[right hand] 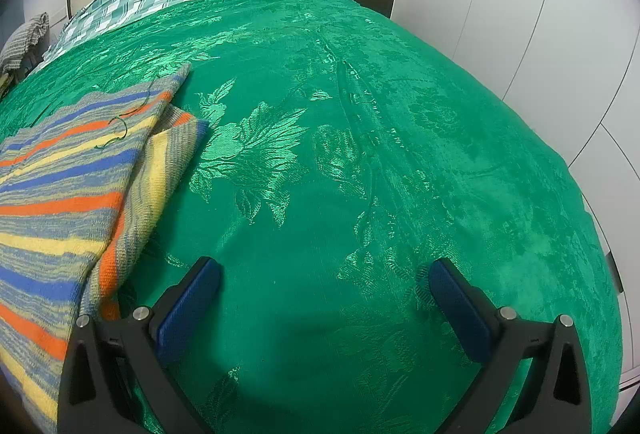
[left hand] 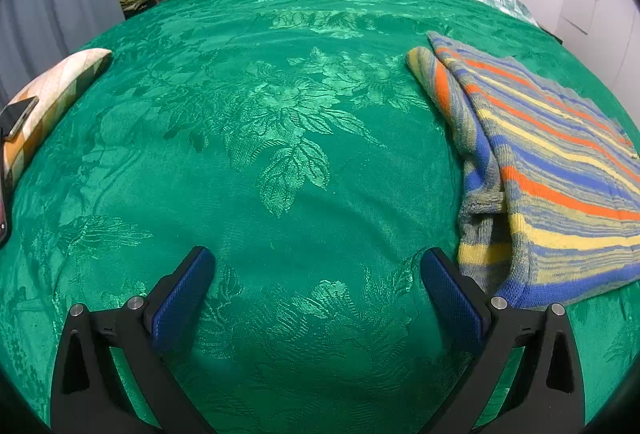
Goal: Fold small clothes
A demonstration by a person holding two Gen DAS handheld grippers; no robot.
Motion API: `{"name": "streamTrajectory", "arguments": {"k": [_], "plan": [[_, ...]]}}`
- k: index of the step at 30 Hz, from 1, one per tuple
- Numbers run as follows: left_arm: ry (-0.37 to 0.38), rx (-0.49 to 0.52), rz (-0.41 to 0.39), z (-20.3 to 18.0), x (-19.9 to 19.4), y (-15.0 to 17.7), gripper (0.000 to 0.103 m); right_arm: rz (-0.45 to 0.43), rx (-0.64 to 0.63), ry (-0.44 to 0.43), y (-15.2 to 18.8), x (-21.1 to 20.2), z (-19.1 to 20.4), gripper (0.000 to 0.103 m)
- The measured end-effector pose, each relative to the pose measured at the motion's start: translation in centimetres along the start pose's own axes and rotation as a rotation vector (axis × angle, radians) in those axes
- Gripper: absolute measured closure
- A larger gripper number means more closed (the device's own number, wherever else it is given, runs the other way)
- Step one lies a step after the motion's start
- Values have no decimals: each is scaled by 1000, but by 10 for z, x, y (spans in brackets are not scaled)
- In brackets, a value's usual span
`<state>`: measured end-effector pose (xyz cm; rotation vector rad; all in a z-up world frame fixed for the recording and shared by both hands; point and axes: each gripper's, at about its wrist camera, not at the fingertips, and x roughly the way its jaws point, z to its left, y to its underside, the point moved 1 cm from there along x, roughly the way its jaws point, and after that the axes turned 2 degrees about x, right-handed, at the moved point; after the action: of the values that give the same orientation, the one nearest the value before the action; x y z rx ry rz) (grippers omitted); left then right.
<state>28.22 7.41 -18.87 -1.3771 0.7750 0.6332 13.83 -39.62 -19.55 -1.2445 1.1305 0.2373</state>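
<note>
Clearly the striped knit garment [left hand: 552,170] lies on the green bedspread [left hand: 280,114], between the two tools: to the right in the left wrist view, to the left in the right wrist view. It already looks partly doubled over, with a sleeve or side panel tucked along its edge. The left gripper [left hand: 318,270] hovers over bare spread with its jaws wide apart and nothing between them, its right finger just beside the garment's lower corner. The right gripper [right hand: 324,280] is likewise spread wide and empty, its left finger near the knit's edge. The knit looks soft, thick and floppy, light enough to lift by a pinch but likely to sag and stretch. Corners or the ribbed hem probably offer the surest hold, each tool pinching through both layers.
</note>
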Motion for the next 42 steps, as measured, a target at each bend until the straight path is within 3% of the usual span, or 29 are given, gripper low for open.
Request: {"name": "streamTrajectory", "arguments": {"k": [42], "plan": [[11, -15, -1, -2, -1, -2, 0, 2, -29, -9, -5, 0, 0, 0]]}}
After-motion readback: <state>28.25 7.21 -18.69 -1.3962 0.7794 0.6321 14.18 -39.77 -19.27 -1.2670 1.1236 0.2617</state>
